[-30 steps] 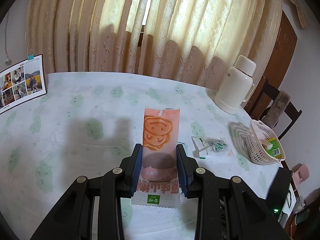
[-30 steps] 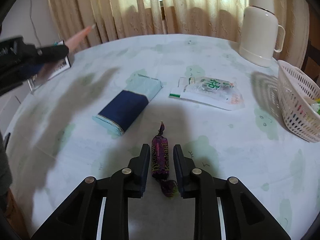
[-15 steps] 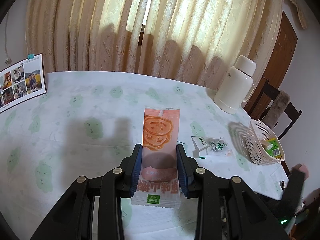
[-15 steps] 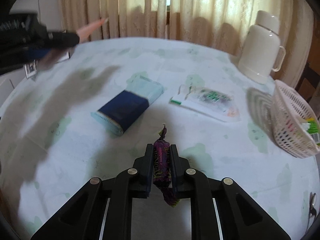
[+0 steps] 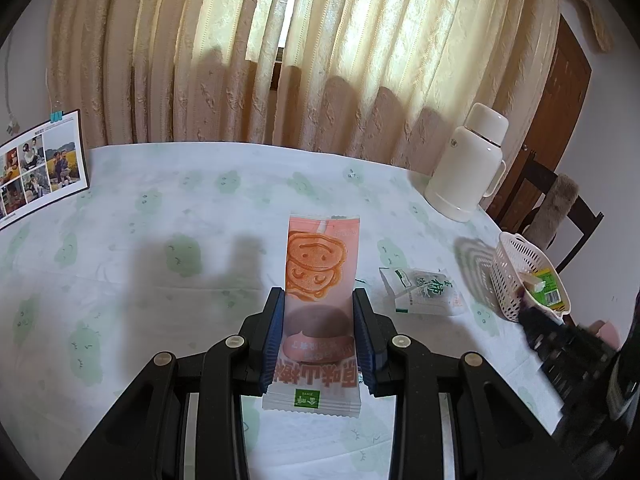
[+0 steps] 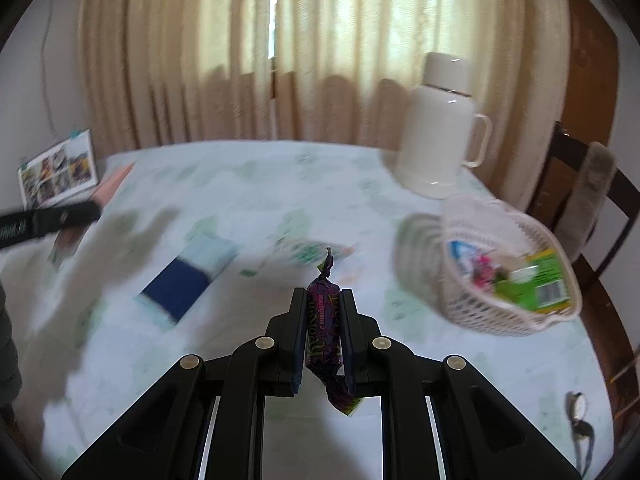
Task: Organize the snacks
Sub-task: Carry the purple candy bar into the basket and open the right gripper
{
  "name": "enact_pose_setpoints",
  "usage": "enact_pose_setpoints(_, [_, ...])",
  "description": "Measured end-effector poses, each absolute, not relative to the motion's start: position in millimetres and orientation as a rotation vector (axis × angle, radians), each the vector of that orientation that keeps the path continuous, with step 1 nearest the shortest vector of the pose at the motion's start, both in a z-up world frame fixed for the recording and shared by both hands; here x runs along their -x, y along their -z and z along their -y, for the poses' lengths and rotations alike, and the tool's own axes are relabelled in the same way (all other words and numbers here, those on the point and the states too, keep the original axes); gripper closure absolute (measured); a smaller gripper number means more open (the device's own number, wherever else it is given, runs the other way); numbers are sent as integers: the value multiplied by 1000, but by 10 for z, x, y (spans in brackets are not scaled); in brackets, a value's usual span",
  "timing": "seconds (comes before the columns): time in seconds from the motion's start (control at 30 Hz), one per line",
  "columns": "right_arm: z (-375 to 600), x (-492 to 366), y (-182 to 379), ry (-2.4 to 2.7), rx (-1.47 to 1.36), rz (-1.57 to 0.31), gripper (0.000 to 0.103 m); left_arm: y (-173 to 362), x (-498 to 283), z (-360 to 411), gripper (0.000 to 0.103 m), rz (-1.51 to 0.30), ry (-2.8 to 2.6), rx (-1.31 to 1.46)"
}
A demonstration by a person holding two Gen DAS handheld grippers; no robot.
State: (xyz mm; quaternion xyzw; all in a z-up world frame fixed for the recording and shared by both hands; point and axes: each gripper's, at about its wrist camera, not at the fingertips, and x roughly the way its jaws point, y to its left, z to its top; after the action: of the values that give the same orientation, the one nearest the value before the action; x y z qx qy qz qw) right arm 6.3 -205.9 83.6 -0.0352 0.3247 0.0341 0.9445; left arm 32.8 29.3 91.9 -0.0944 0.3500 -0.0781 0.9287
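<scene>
The left gripper [image 5: 319,336] clamps a pink snack packet [image 5: 316,300] between its fingers above the counter [image 5: 160,216]. The right gripper [image 6: 322,330] pinches a purple candy [image 6: 323,332], lifted near the white basket [image 6: 460,300].

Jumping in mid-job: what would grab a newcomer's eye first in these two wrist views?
The pink snack packet clamped upright in the left gripper fills the centre of its view. The right gripper holds a purple candy above the table. To its right sits the white basket, already holding snacks, near the white thermos.
</scene>
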Motion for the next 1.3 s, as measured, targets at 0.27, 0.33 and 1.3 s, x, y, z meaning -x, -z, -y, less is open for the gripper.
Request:
enact_pose_setpoints(0.27, [2577,-274,-1070,52,7,-618,87,-892,-328,-261,73,-722,163,183])
enact_pose_setpoints(0.33, [2738,-352,-1089,84,-23,-618,87,-890,-327,-259,73,-723,163,183])
enact_pose_setpoints(1.3, [3545,-385,-723,279,-289,-547,69,-754,-388,-82,73,-751,187,134])
